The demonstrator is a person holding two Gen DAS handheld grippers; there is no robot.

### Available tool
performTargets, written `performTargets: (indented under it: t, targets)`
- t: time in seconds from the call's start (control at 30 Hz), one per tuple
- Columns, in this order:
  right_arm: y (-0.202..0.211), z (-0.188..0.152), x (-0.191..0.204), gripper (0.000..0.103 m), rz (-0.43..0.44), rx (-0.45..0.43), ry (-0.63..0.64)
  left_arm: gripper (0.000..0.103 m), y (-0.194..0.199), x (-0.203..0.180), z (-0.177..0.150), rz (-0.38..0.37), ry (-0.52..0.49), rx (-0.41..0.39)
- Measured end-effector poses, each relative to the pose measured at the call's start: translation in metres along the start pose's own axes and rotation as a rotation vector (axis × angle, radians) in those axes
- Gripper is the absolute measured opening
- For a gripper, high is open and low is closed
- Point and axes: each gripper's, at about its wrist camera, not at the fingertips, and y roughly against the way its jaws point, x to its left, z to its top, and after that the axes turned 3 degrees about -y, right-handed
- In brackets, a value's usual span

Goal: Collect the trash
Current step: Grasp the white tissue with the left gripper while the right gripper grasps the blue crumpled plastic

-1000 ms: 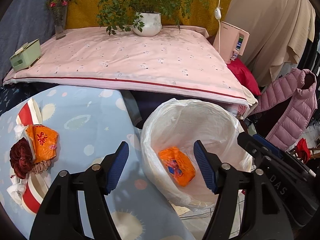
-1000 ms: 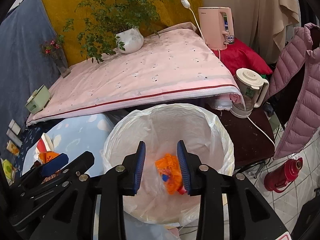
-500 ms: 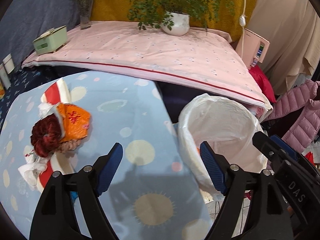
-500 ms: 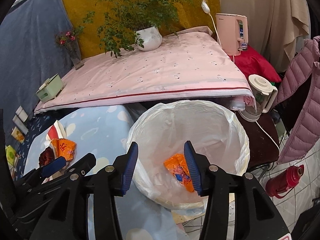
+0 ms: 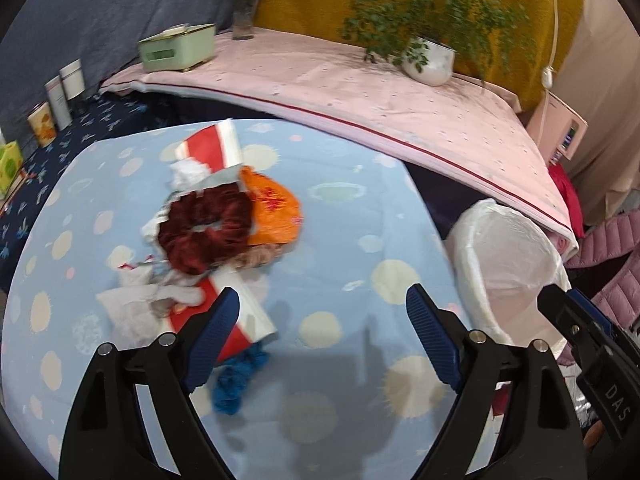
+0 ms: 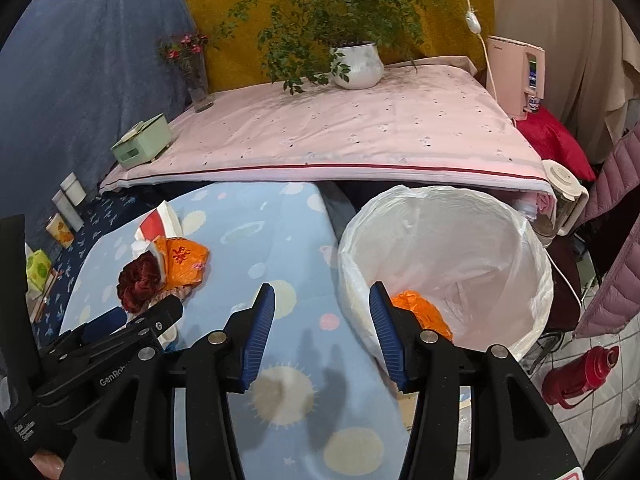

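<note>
Left gripper point(image 5: 322, 318) swung from bin point(image 6: 532, 280) to trash pile point(image 5: 224, 228), jaws opening, empty; right gripper point(image 6: 322, 320) released

Our left gripper point(image 5: 322, 312) hangs over the blue spotted cloth point(image 5: 340, 240), jaws opening, nothing between them. Beyond our left finger point(image 5: 212, 336) lies the trash pile point(image 5: 224, 232); right of the other, the white-lined bin point(image 5: 508, 264).

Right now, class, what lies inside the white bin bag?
Inside the white bin bag one crumpled orange wrapper shows near the bottom. The right gripper's finger covers part of it, so anything beneath stays unseen.
</note>
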Motion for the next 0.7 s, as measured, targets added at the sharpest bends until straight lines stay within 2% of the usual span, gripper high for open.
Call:
performTargets:
  t: [0.1,0.3,0.47,0.7]
  targets:
    - [-0.002,-0.009,0.019,0.053,0.023,0.017,0.028,0.086,0.004,0.022,-0.005,0.039,0.019,-0.004]
    - [-0.012,-0.031,0.058,0.054,0.068,0.072,0.093,0.087,0.004,0.072,-0.018,0.097,0.095,0.015]
    - [-0.020,-0.051,0.086,0.059,0.104,0.108,0.133,0.087,0.004,0.111,-0.028,0.155,0.141,0.021]
    - [-0.042,-0.078,0.120,0.059,0.150,0.190,0.172,0.087,-0.002,0.156,-0.037,0.164,0.202,0.044]
